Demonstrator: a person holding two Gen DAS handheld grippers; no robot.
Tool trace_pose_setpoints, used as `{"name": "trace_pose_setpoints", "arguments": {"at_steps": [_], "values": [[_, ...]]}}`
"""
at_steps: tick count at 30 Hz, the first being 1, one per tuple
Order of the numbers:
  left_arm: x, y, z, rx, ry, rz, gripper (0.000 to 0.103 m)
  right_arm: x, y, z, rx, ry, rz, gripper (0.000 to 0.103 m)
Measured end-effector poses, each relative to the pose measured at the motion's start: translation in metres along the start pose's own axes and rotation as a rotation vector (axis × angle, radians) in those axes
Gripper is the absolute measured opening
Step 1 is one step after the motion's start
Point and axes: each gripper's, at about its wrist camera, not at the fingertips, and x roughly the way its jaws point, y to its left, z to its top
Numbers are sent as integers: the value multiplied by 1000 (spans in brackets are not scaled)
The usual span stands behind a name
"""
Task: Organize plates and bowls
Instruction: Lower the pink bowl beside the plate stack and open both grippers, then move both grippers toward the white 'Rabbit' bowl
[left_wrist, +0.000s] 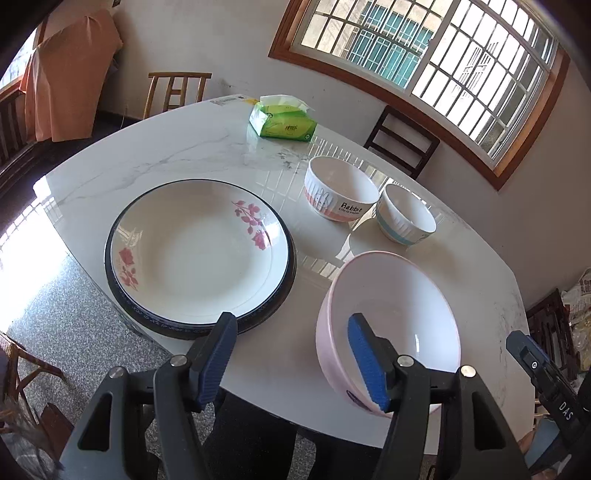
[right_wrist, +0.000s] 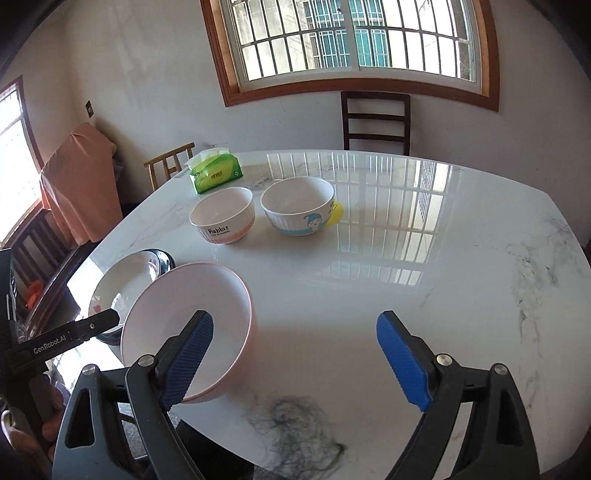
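Pink bowl: the large pale pink glossy bowl (left_wrist: 388, 328) stands on the near edge of the white marble-pattern table (left_wrist: 177, 155), a little tilted, its opening toward the cameras.
Left gripper: the left gripper (left_wrist: 295, 360) is spread wide and holds nothing. Its right blue pad lies in front of the near rim of the pink bowl; whether the pad touches the rim, I cannot tell.
Right gripper: the right gripper (right_wrist: 297, 360) is also wide open and empty. Its left pad overlaps the pink bowl in the right wrist view; contact is not clear.
Key relation: the pink bowl sits between the two grippers, to the right of the left one and to the left of the right one, near to both. Which one is nearer I cannot judge.
Other bowls: the white bowl with the pink band and the word "Rabbit" (left_wrist: 338, 188) and the white bowl with the blue band (left_wrist: 404, 214) stand side by side further back, well apart from the fingers.
Plates: the white plate with red flowers (left_wrist: 199, 247) lies on the dark-rimmed plate (left_wrist: 155, 317), already stacked, just ahead of the left gripper.
Next move (my judgement): one open jaw must slide over the rim of the pink bowl, one finger inside and one outside.
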Motion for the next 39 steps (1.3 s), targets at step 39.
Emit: {"name": "trace_pose_setpoints", "arguments": {"at_steps": [39], "values": [[-70,-31,-61,249,-195,91,69,-130,78,-45,-254,-322,261,103]]}}
